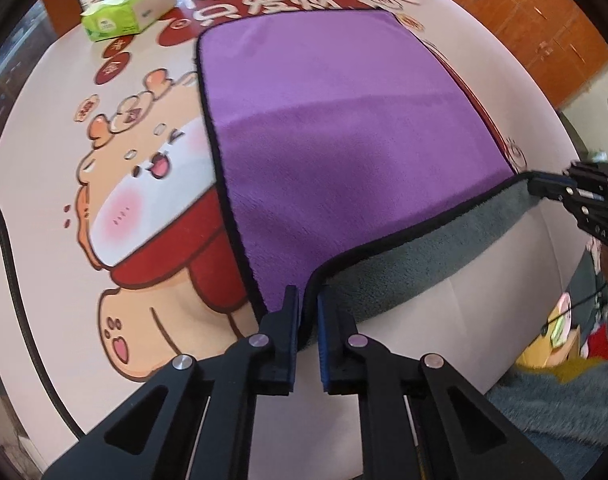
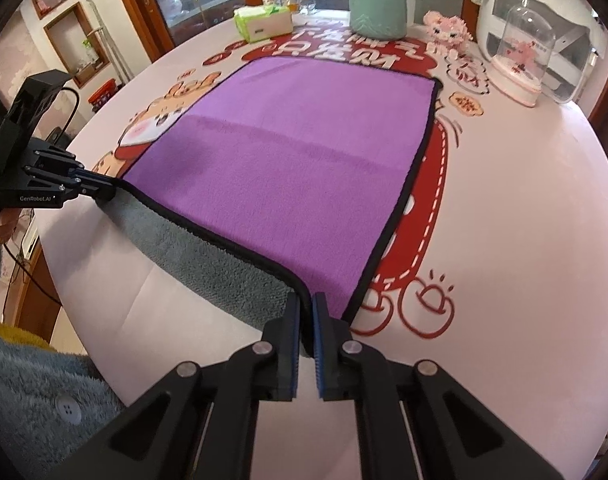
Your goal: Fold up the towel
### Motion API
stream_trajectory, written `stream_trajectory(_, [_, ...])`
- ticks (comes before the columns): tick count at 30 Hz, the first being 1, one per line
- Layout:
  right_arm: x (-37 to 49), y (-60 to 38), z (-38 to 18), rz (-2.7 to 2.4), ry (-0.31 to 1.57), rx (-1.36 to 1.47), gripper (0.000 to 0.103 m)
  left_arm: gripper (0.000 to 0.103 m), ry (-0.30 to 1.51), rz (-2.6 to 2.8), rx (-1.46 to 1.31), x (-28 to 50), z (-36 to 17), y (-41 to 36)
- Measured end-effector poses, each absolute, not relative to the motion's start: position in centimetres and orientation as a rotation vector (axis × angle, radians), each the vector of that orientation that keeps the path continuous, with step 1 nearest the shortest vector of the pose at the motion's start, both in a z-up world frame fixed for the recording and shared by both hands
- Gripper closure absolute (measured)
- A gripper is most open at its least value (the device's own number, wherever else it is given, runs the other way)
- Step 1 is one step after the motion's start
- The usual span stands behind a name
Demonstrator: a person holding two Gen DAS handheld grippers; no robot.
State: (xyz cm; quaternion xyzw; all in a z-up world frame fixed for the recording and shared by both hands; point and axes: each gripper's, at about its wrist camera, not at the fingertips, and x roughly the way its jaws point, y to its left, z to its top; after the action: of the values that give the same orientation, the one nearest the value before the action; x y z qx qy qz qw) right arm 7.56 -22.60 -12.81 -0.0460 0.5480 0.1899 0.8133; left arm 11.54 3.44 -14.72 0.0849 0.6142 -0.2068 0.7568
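Observation:
A purple towel point(image 1: 344, 128) with a black hem and grey underside lies spread on the table; it also shows in the right wrist view point(image 2: 295, 152). Its near edge is lifted off the table, showing the grey side point(image 1: 416, 256). My left gripper point(image 1: 308, 312) is shut on the towel's near left corner. My right gripper point(image 2: 307, 312) is shut on the near right corner. Each gripper shows in the other's view, the right gripper point(image 1: 544, 184) and the left gripper point(image 2: 99, 188), both pinching the hem.
The round table point(image 2: 524, 220) has a cartoon-print cover. At the back stand a green tissue pack point(image 2: 263, 22), a teal container point(image 2: 378, 8), a pink toy point(image 2: 448, 30), a glass dome point(image 2: 524, 56) and a white appliance point(image 2: 552, 20). The person's fleece sleeve point(image 2: 31, 392) is near.

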Motion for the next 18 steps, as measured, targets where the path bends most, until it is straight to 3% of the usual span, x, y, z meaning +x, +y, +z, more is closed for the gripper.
stream_trajectory(18, [18.0,-23.9,-6.2,0.169,0.947,-0.021,0.098,0.097,1.049,-0.271,0.194,22.4,-6.0,1.3])
